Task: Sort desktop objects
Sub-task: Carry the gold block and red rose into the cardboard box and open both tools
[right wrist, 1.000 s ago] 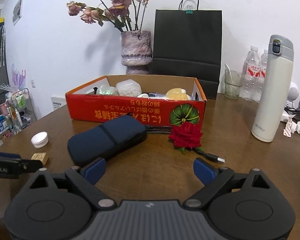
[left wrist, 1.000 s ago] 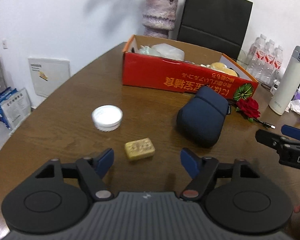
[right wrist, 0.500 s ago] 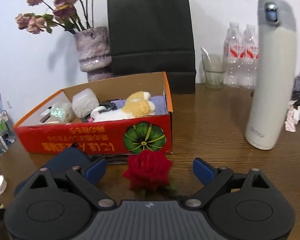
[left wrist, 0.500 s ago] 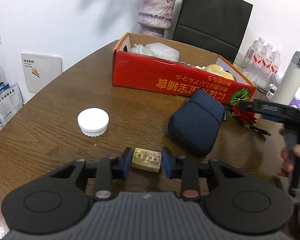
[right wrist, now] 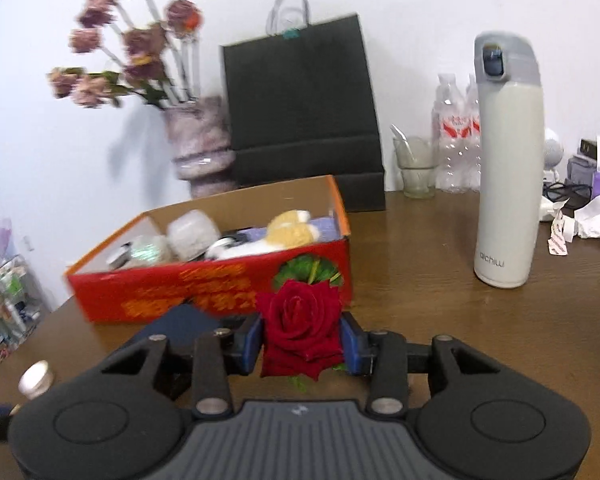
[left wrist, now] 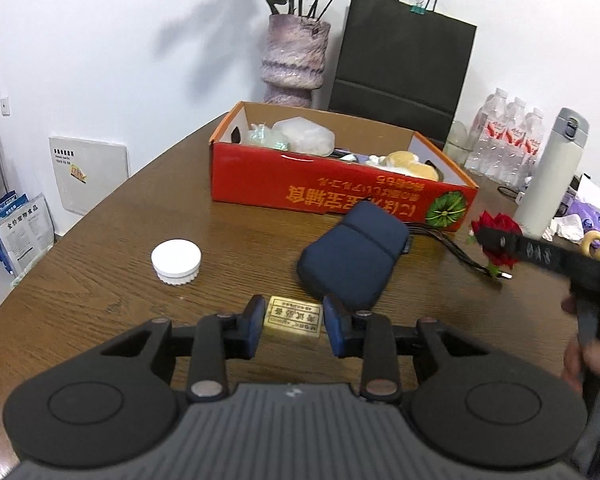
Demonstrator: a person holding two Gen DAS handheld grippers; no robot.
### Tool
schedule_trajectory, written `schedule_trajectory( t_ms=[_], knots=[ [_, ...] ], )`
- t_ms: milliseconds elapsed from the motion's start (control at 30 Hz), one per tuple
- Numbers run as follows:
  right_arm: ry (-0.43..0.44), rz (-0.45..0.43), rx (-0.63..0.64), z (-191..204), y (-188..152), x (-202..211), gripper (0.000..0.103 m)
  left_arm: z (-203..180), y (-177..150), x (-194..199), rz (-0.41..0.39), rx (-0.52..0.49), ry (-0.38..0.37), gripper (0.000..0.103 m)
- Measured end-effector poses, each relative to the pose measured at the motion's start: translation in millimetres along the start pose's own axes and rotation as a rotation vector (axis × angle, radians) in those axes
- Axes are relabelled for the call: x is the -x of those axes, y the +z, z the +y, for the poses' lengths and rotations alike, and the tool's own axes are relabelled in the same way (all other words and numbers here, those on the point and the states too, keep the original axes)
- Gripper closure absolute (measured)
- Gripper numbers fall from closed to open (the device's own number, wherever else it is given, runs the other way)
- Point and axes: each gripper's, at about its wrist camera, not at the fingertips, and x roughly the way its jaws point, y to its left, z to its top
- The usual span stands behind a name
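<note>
While the left gripper (left wrist: 293,326) pinches the small yellow block (left wrist: 293,317) between its blue pads just above the wooden table (left wrist: 100,280), the navy pouch (left wrist: 354,254) lies just beyond it and the white lid (left wrist: 176,261) sits off to its left. The right gripper (right wrist: 303,342) has the red rose (right wrist: 300,330) between its jaws, which are closing with the pads against the bloom's sides. The red cardboard box (right wrist: 204,292), already holding several items, stands right behind the rose, and the white thermos (right wrist: 506,160) stands well off to the right.
</note>
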Motion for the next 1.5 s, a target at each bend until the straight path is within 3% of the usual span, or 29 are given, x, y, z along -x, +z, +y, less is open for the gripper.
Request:
schedule_trajectory(
  t_ms=[167, 267, 533, 600, 800, 1033, 1267, 1500],
  knots=[
    [0.051, -0.053, 0.086, 20, -16, 52, 0.064, -16, -2, 16, -0.024, -0.028, -0.023, 0.070],
    [0.082, -0.132, 0.132, 25, -21, 83, 0.064, -26, -4, 30, -0.046, -0.053, -0.035, 0.070],
    [0.115, -0.271, 0.129, 23, -22, 145, 0.064, -31, -9, 54, -0.081, -0.067, -0.043, 0.070],
    [0.119, -0.267, 0.151, 23, -22, 151, 0.063, -31, -11, 54, -0.078, -0.067, -0.049, 0.070],
    [0.092, -0.146, 0.131, 17, -25, 132, 0.063, -32, -15, 54, -0.070, -0.082, -0.065, 0.070],
    [0.109, -0.135, 0.137, 23, -22, 116, 0.063, -25, -5, 41, -0.062, -0.071, -0.053, 0.070],
    [0.093, -0.127, 0.156, 29, 16, 81, 0.062, -17, 50, 26, -0.145, -0.034, -0.061, 0.070],
    [0.084, -0.047, 0.116, 30, 67, 10, 0.062, -16, 117, -22, -0.144, -0.028, -0.063, 0.070]
  ],
)
